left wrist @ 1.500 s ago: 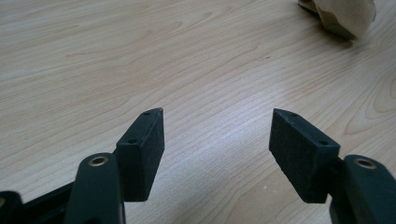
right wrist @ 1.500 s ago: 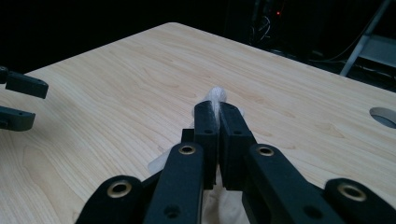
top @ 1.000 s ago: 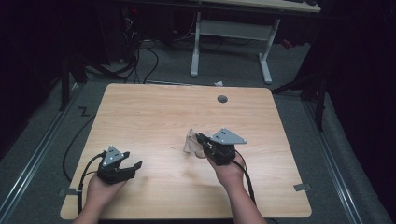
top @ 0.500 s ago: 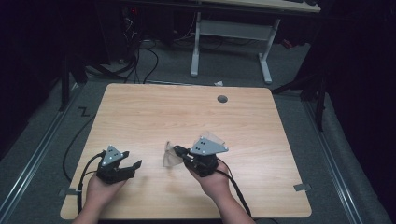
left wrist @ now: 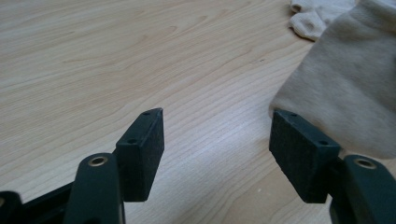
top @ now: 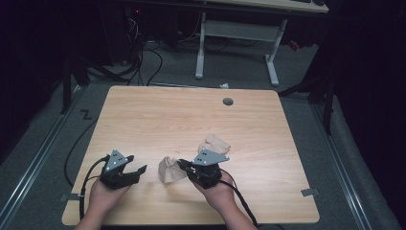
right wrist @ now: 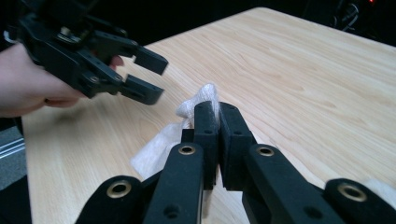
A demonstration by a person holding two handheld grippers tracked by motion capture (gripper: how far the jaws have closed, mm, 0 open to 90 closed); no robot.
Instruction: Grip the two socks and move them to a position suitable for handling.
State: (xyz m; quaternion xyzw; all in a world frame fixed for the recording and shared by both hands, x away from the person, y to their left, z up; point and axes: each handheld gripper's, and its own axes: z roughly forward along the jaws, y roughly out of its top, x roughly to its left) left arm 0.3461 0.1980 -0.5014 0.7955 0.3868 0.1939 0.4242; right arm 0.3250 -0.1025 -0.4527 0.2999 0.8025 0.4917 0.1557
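- Beige knit sock (top: 171,169) hangs limp from the right gripper (top: 184,165), whose black flat pads are pressed together on its soft fabric, low over the table (top: 158,120).
- Pale wood-grain laminate covers the table, rectangular with rounded corners.
- A second sock (top: 216,143), crumpled, lies just behind the right gripper.
- The left gripper (top: 136,171) stands spread and empty, its blocky pads near the held sock's rounded end.

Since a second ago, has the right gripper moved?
Yes. The right gripper, shut on a sock, has moved left and toward the person, away from the table's round hole.
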